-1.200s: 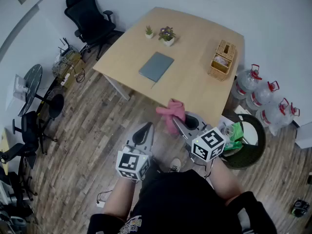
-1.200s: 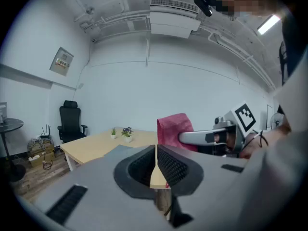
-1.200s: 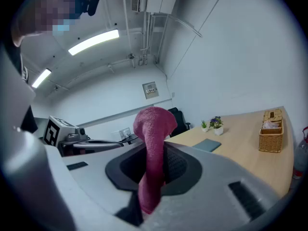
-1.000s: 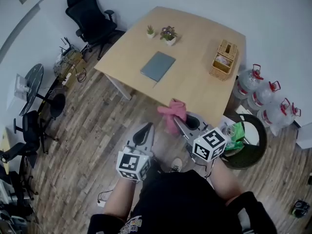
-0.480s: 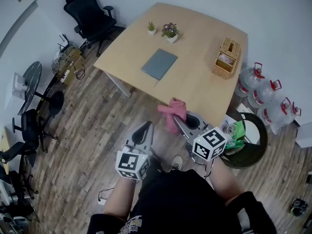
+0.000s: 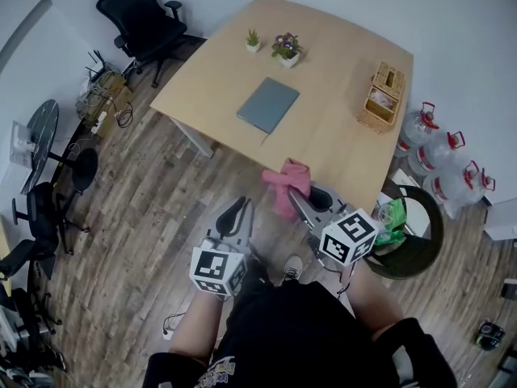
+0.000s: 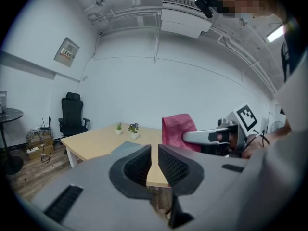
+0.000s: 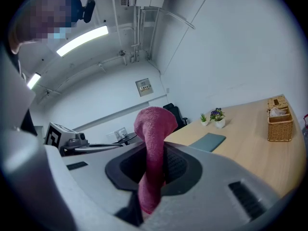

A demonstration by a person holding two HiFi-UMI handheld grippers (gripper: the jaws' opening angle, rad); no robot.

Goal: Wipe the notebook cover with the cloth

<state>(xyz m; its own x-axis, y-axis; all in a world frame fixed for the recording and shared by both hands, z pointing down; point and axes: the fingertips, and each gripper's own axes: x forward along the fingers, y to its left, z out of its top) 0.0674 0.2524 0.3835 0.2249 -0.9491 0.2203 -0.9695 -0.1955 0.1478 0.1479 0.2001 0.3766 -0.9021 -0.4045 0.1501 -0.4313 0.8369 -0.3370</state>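
Observation:
A grey notebook (image 6: pixel 268 104) lies flat near the middle of the wooden table (image 6: pixel 339 148); it also shows in the right gripper view (image 8: pixel 208 141) and the left gripper view (image 7: pixel 128 148). My right gripper (image 6: pixel 294 198) is shut on a pink cloth (image 6: pixel 287 183), which drapes from its jaws over the floor just short of the table's near edge. The pink cloth (image 8: pixel 151 153) stands folded between the right jaws, and the left gripper view shows that cloth (image 7: pixel 178 130) from the side. My left gripper (image 6: pixel 243 214) is shut and empty, above the floor to the left.
Two small potted plants (image 6: pixel 275 47) stand at the table's far side and a wicker basket (image 6: pixel 382 97) at its right edge. Water jugs (image 6: pixel 440 164) and a round bin (image 6: pixel 412 233) sit right of the table. A black office chair (image 6: pixel 133 14) stands at the far left.
The head view has shifted a little, so the table sits slightly lower and closer in frame. Both grippers keep their places and the cloth stays held.

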